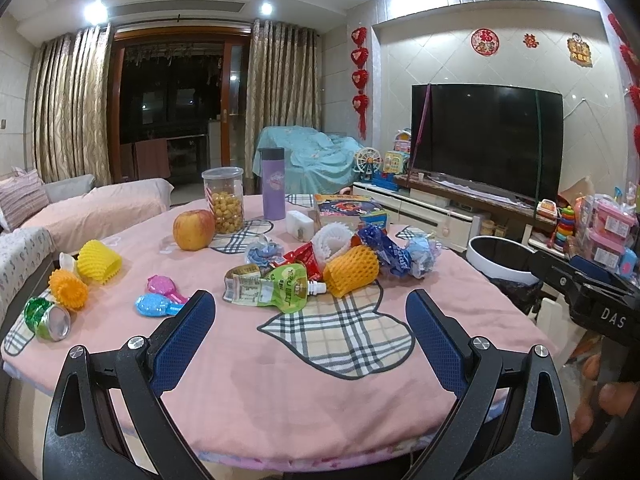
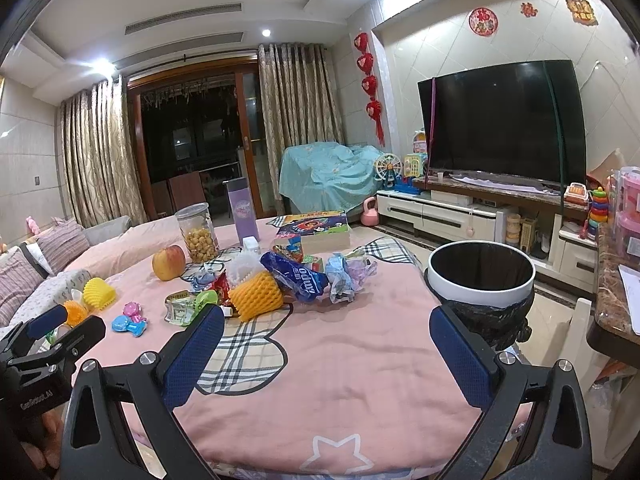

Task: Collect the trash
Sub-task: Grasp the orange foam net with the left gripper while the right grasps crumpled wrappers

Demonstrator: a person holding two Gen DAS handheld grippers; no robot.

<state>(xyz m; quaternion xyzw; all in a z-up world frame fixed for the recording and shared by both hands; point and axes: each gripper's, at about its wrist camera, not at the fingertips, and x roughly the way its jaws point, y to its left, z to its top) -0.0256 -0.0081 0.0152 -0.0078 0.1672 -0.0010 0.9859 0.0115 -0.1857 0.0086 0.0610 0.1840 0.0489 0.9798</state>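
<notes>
A pile of trash lies mid-table: a green drink pouch, an orange foam fruit net, a blue snack wrapper, a crumpled blue tissue and a red wrapper. A crushed green can, a yellow foam net and an orange net lie at the left. A white bin with a black liner stands right of the table. My left gripper and right gripper are open and empty, above the near table.
An apple, a snack jar, a purple flask, a book box and blue and pink toys sit on the pink tablecloth. A sofa is left, a TV stand right.
</notes>
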